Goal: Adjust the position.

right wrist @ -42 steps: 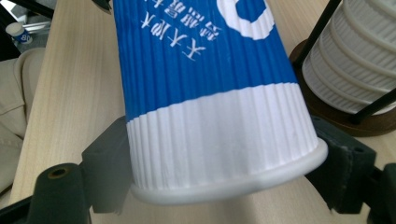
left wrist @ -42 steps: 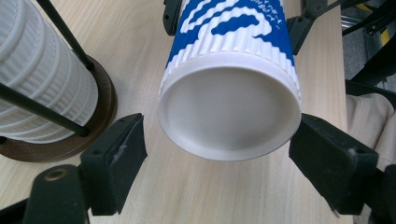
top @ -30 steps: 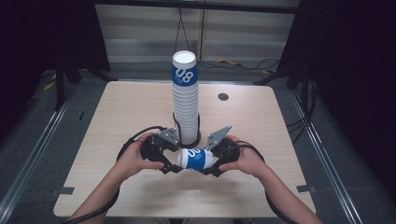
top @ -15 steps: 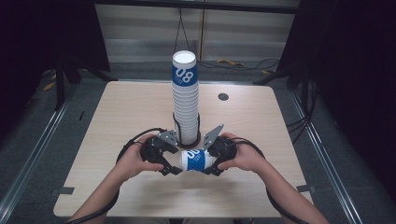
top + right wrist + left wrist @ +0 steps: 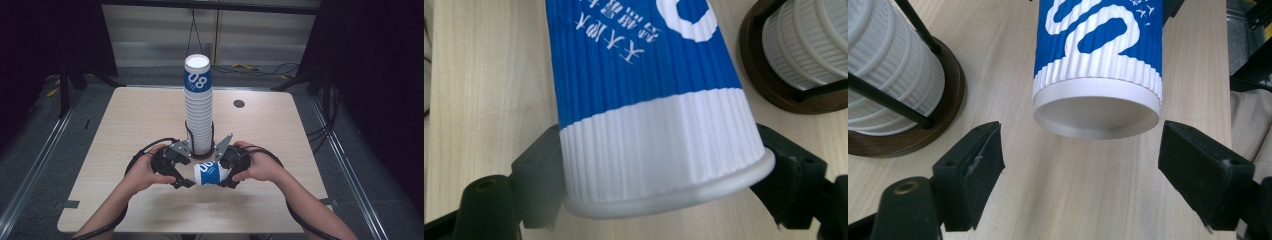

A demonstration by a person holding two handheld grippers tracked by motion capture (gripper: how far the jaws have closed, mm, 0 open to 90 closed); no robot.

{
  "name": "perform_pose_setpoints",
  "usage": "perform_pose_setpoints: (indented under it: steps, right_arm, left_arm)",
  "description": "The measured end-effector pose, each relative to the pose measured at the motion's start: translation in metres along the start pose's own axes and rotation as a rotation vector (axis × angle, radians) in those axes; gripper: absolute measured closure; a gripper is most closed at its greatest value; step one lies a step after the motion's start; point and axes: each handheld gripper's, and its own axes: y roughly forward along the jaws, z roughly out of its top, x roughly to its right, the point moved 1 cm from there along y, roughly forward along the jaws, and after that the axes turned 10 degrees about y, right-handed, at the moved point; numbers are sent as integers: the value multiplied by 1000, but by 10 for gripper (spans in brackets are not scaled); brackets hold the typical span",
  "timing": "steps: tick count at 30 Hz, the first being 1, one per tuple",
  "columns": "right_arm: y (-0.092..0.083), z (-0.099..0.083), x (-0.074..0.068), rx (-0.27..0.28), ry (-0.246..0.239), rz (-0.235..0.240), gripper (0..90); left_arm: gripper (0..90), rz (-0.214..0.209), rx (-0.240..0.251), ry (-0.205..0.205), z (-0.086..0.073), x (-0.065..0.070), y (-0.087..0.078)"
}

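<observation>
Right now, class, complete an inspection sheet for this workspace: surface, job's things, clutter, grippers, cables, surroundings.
Surface: pale wooden table, bare around the work.
Job's things: blue-and-white cup held sideways; tall cup stack in a round-based holder.
Clutter: small dark disc on the table.
Grippers: right gripper shut on the cup's rim end; left gripper open, base between jaws, untouched.
Cables: black, trailing from both grippers.
Surroundings: dark floor, metal rails.

Two black two-jaw grippers, left gripper (image 5: 183, 178) and right gripper (image 5: 223, 176), grey three-cornered plate atop each, black cables looping rearward, blocky matte jaws, bare forearms.
</observation>
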Motion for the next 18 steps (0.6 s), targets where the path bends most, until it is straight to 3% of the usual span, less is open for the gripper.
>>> perform_pose_setpoints:
  steps: [18]
  right_arm:
    - [-1, 7, -2, -52, -49, -21, 184]
  left_arm:
    - [183, 11, -32, 8, 2, 1, 2]
